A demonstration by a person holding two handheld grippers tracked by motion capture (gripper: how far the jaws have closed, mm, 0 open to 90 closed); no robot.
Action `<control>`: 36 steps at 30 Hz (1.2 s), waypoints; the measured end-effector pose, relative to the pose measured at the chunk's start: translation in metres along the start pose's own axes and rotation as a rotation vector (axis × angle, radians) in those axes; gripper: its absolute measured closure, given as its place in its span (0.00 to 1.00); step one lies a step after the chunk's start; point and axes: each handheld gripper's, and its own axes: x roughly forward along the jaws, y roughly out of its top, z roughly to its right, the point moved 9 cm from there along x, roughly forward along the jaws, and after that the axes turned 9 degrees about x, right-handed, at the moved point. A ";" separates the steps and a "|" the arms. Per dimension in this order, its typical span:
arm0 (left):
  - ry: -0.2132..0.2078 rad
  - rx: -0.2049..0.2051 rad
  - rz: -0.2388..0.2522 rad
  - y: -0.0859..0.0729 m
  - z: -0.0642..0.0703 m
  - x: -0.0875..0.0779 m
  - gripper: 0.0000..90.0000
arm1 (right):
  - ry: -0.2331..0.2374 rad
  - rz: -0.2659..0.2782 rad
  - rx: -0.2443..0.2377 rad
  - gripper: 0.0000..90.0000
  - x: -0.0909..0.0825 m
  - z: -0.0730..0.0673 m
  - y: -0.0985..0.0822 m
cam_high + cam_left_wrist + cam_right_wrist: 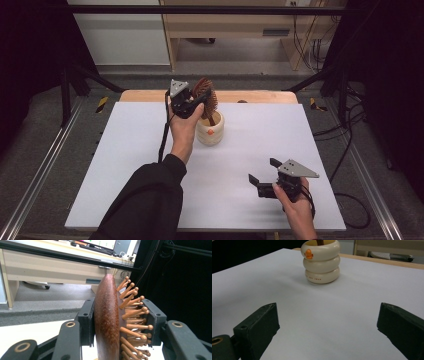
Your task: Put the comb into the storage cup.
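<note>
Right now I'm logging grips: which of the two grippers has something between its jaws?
The left gripper, raised over the cup: it clamps the wooden hairbrush. The right gripper is open above the table.

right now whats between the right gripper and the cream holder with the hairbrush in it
Nothing: in the right gripper view, only bare white table stretches from the open right gripper to the cream holder. The high view agrees.

Brown wooden hairbrush (205,95) stands handle-down in cream cup (210,131).

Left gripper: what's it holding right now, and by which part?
The left gripper is shut on the wooden hairbrush, clamped across its head: one pad on the smooth back, the other against the pins.
</note>
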 end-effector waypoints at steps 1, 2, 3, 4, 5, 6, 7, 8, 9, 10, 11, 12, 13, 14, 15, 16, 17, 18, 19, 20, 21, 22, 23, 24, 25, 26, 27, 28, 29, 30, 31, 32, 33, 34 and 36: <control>0.000 -0.001 0.000 0.000 0.000 0.000 0.57 | 0.000 -0.001 -0.001 0.05 0.000 0.000 0.000; 0.000 -0.002 0.000 -0.001 0.000 0.000 0.57 | 0.000 -0.001 -0.001 0.05 0.000 0.000 0.000; -0.001 -0.003 0.001 -0.001 0.000 0.000 0.57 | -0.001 -0.002 -0.001 0.05 0.000 0.000 0.000; -0.002 -0.002 0.000 -0.001 0.000 0.001 0.57 | -0.001 -0.002 -0.002 0.05 0.000 0.000 0.000; -0.002 0.003 -0.001 -0.002 0.001 0.001 0.57 | -0.001 -0.001 -0.001 0.05 0.000 0.000 0.000; -0.001 0.003 -0.001 -0.002 0.001 0.001 0.57 | -0.001 0.000 -0.001 0.05 0.000 0.000 0.000; 0.000 0.002 -0.001 -0.002 0.001 0.001 0.57 | 0.000 0.002 0.001 0.05 0.000 0.000 0.000; -0.001 0.000 -0.001 -0.002 0.001 0.001 0.57 | -0.001 0.002 0.001 0.05 0.000 0.000 0.000; -0.001 -0.001 0.000 -0.002 0.001 0.001 0.57 | -0.001 0.001 0.001 0.05 0.000 0.000 0.000; -0.001 -0.002 0.000 -0.003 0.001 0.001 0.57 | -0.001 0.001 0.000 0.05 0.000 0.000 0.000; -0.002 -0.002 0.000 -0.003 0.002 0.001 0.57 | 0.000 0.000 0.000 0.05 0.000 0.000 0.000; -0.003 -0.004 0.001 -0.003 0.002 0.001 0.57 | 0.000 -0.001 0.000 0.05 0.000 0.000 0.000; -0.003 -0.005 0.000 -0.004 0.002 0.001 0.57 | 0.000 -0.001 -0.001 0.05 0.000 0.000 0.000; -0.004 -0.003 -0.003 -0.005 0.002 0.002 0.57 | 0.000 -0.001 -0.001 0.05 0.000 0.000 0.000; -0.004 -0.003 -0.003 -0.005 0.002 0.002 0.57 | 0.000 -0.002 -0.001 0.05 0.000 0.000 0.000; -0.003 -0.005 -0.003 -0.005 0.002 0.002 0.57 | 0.000 -0.002 -0.001 0.05 0.000 0.000 0.000; -0.003 -0.007 -0.003 -0.006 0.002 0.002 0.57 | -0.001 -0.002 -0.001 0.05 0.000 0.000 0.000; -0.004 -0.007 -0.003 -0.006 0.002 0.002 0.57 | -0.001 -0.001 -0.001 0.05 0.000 0.000 0.000; -0.004 -0.006 -0.003 -0.006 0.002 0.002 0.57 | -0.001 0.000 0.000 0.05 0.000 0.000 0.000; -0.004 -0.005 -0.003 -0.006 0.002 0.002 0.57 | -0.001 0.000 0.000 0.05 0.000 0.000 0.000; -0.004 -0.006 -0.002 -0.006 0.002 0.002 0.57 | -0.001 -0.001 -0.001 0.05 0.000 0.000 0.000; -0.004 -0.006 -0.002 -0.006 0.002 0.002 0.57 | 0.000 -0.002 -0.001 0.05 0.000 0.000 0.000; -0.004 -0.007 -0.002 -0.006 0.002 0.002 0.57 | 0.000 -0.002 0.000 0.05 0.000 0.000 0.000; -0.004 -0.007 -0.002 -0.006 0.002 0.002 0.57 | 0.000 -0.002 -0.001 0.05 0.000 0.000 0.000; -0.004 -0.007 -0.002 -0.006 0.002 0.002 0.57 | 0.000 -0.002 -0.002 0.05 0.000 0.000 0.000; -0.004 -0.008 -0.002 -0.007 0.002 0.002 0.57 | 0.000 -0.003 -0.001 0.05 0.000 0.000 0.000; -0.005 -0.008 -0.004 -0.007 0.002 0.002 0.57 | 0.000 -0.003 -0.001 0.05 0.000 0.000 0.000; -0.005 -0.010 -0.003 -0.007 0.003 0.003 0.57 | 0.000 -0.003 -0.001 0.05 0.000 0.000 0.000; -0.006 -0.011 -0.002 -0.007 0.003 0.003 0.57 | 0.000 -0.002 -0.001 0.05 0.000 0.000 0.000; -0.006 -0.010 -0.002 -0.007 0.003 0.003 0.57 | 0.000 0.000 0.000 0.05 0.000 0.000 0.000; -0.007 -0.010 -0.002 -0.007 0.004 0.003 0.57 | -0.001 0.000 -0.001 0.05 0.000 0.000 0.000; -0.008 -0.010 -0.002 -0.007 0.004 0.003 0.57 | -0.001 0.000 0.000 0.05 0.000 0.000 0.000; -0.008 -0.012 0.000 -0.007 0.004 0.003 0.57 | 0.000 -0.002 -0.001 0.05 0.000 0.000 0.000; -0.007 -0.015 0.002 -0.006 0.004 0.003 0.57 | 0.000 -0.003 -0.001 0.05 0.000 0.000 0.000; -0.008 -0.021 0.004 -0.006 0.004 0.002 0.57 | 0.001 -0.004 -0.002 0.05 0.000 0.000 -0.001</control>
